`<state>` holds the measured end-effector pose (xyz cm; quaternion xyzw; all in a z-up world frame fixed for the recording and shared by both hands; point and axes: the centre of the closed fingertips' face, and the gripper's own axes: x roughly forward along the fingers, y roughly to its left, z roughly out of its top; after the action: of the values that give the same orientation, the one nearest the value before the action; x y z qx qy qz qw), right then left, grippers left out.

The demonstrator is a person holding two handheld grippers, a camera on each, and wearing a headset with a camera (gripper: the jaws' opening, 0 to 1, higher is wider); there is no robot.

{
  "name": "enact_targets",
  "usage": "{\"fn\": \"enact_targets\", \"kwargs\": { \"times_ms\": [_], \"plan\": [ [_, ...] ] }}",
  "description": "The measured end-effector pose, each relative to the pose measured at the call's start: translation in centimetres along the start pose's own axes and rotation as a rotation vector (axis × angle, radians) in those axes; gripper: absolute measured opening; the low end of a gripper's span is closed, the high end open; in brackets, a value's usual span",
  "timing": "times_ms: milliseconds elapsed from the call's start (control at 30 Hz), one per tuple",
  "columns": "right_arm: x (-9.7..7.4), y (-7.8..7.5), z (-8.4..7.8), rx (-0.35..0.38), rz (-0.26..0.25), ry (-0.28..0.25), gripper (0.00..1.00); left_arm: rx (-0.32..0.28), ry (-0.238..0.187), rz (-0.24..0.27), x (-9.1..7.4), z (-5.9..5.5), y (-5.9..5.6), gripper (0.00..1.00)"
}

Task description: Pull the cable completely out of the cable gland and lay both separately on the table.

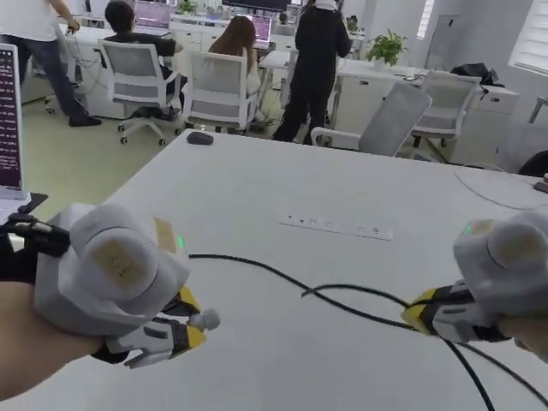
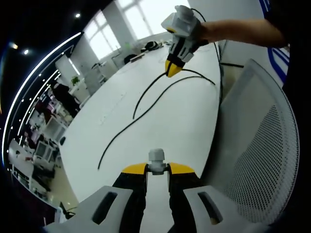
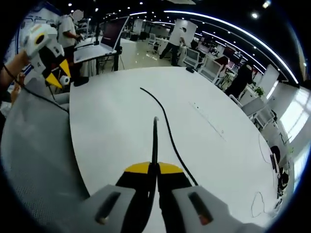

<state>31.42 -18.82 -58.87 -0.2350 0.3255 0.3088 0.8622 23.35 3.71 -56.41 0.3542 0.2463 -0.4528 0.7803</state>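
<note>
A: Nearest item?
B: Left hand-held gripper (image 2: pixel 156 169), jaws pinching a pale grey cable gland (image 2: pixel 156 159), well apart from the cable.

A: Next?
B: Right hand-held gripper (image 3: pixel 154 168), jaws pressed on the black cable (image 3: pixel 165 124). Its free end stood past the tips, and the rest lay looped on the white tabletop (image 1: pixel 257 188).

A: Lettering?
B: Monitor (image 1: pixel 8 120), far left, showed lines of text too blurred to read.
</note>
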Motion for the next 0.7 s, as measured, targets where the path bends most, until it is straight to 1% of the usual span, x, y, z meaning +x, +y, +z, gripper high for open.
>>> {"fn": "enact_targets", "kwargs": {
  "times_ms": [33,67,133,167,200,233,267,300,333,400,467,533,567,600,633,667,700],
  "plan": [
    [0.8,-0.6,0.3,0.025,-0.010,-0.007,0.03,-0.003,0.000,-0.001,0.0,0.0,0.0,0.17],
    [2.1,-1.5,0.6,0.053,-0.016,-0.019,0.03,-0.008,0.001,-0.002,0.0,-0.1,0.0,0.17],
    [4.1,-2.8,0.6,0.112,-0.029,-0.029,0.03,-0.020,0.009,-0.004,-0.2,-0.5,-0.2,0.17],
    [5.7,-3.5,0.2,0.150,-0.031,-0.018,0.03,-0.027,0.013,-0.005,-0.2,-0.8,-0.3,0.17],
    [6.8,-4.1,-0.2,0.156,-0.039,-0.006,0.03,-0.031,0.016,-0.006,-0.3,-1.0,-0.5,0.17],
    [8.2,-4.7,-0.9,0.158,-0.049,0.020,0.03,-0.039,0.020,-0.009,-0.4,-1.3,-0.8,0.17],
    [9.1,-5.0,-1.6,0.147,-0.061,0.058,0.03,-0.047,0.026,-0.015,-0.5,-1.6,-1.0,0.17],
    [10.4,-5.4,-2.3,0.120,-0.073,0.084,0.03,-0.053,0.031,-0.022,-0.6,-1.9,-1.4,0.17],
    [11.2,-5.4,-2.8,0.130,-0.069,0.104,0.03,-0.058,0.035,-0.023,-0.8,-2.1,-1.6,0.17],
    [12.9,-5.0,-3.3,0.145,-0.056,0.119,0.04,-0.068,0.045,-0.026,-1.2,-2.6,-2.0,0.17],
    [14.2,-4.1,-4.2,0.158,-0.029,0.163,0.04,-0.072,0.056,-0.027,-1.5,-3.0,-2.1,0.17],
    [15.2,-3.0,-5.0,0.149,0.005,0.188,0.06,-0.075,0.063,-0.026,-1.8,-3.2,-2.1,0.17],
    [15.4,-2.6,-5.4,0.150,0.007,0.205,0.07,-0.076,0.066,-0.024,-1.9,-3.3,-2.0,0.17],
    [14.5,-1.9,-5.7,0.158,-0.010,0.215,0.07,-0.068,0.069,-0.020,-2.3,-3.1,-1.6,0.17],
    [14.0,-1.5,-5.7,0.155,-0.007,0.211,0.24,-0.062,0.066,-0.020,-2.3,-2.8,-1.4,0.17],
    [13.4,-1.2,-5.8,0.151,0.002,0.206,0.26,-0.059,0.064,-0.020,-2.3,-2.7,-1.4,0.17],
    [12.3,-0.6,-5.6,0.147,0.024,0.190,0.26,-0.049,0.059,-0.021,-2.2,-2.4,-1.2,0.17]
  ]
}}
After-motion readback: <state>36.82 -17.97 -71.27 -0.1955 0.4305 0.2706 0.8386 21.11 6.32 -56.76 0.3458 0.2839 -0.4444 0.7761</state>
